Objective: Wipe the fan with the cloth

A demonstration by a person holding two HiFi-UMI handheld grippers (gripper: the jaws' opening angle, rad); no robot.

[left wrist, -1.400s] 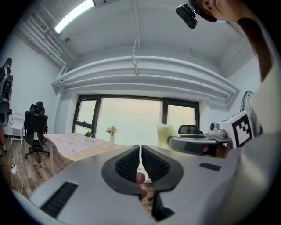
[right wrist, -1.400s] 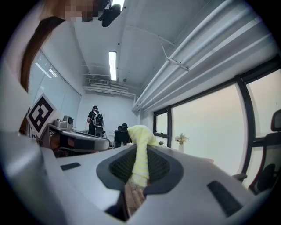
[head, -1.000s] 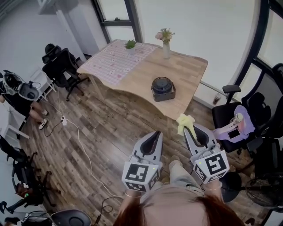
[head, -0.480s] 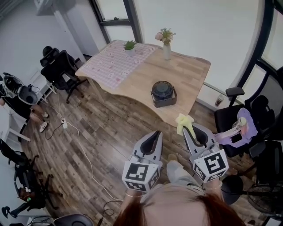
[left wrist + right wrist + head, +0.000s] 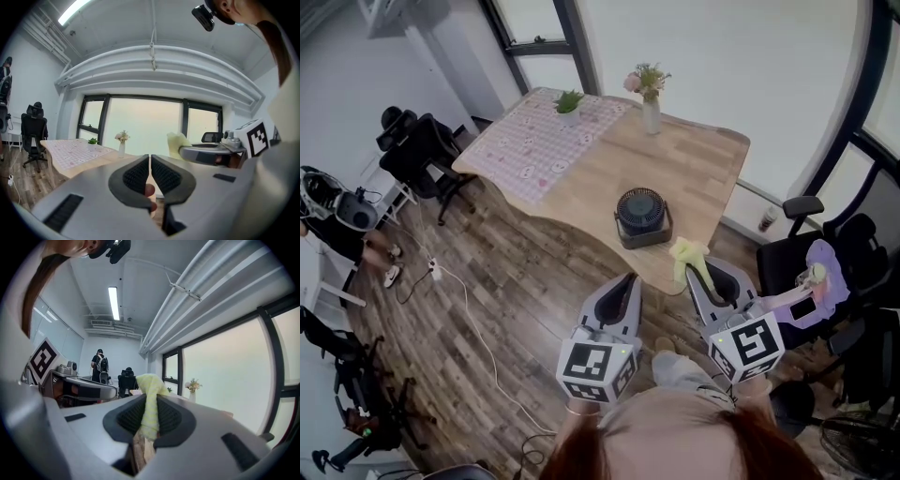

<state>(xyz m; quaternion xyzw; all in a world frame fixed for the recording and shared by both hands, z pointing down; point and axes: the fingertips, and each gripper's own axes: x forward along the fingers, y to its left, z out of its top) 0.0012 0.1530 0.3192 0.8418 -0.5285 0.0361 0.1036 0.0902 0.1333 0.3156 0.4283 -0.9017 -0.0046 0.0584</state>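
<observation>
A: Clamping the yellow cloth [image 5: 687, 253], that right gripper [image 5: 698, 274]. And the left gripper [image 5: 627, 284]?
B: Jaws together, empty. The black fan [image 5: 641, 214] sits on the wooden worktop [image 5: 703, 159], near its front edge, apart from both.

Ahead of me stands a wooden bench [image 5: 703, 169]. A dark round fan [image 5: 640, 214] sits near its closest edge. A pink patterned tablecloth [image 5: 530, 145] covers its left end and carries a small potted plant [image 5: 569, 106]. A flower vase [image 5: 651, 114] stands just beside the tablecloth.
</observation>
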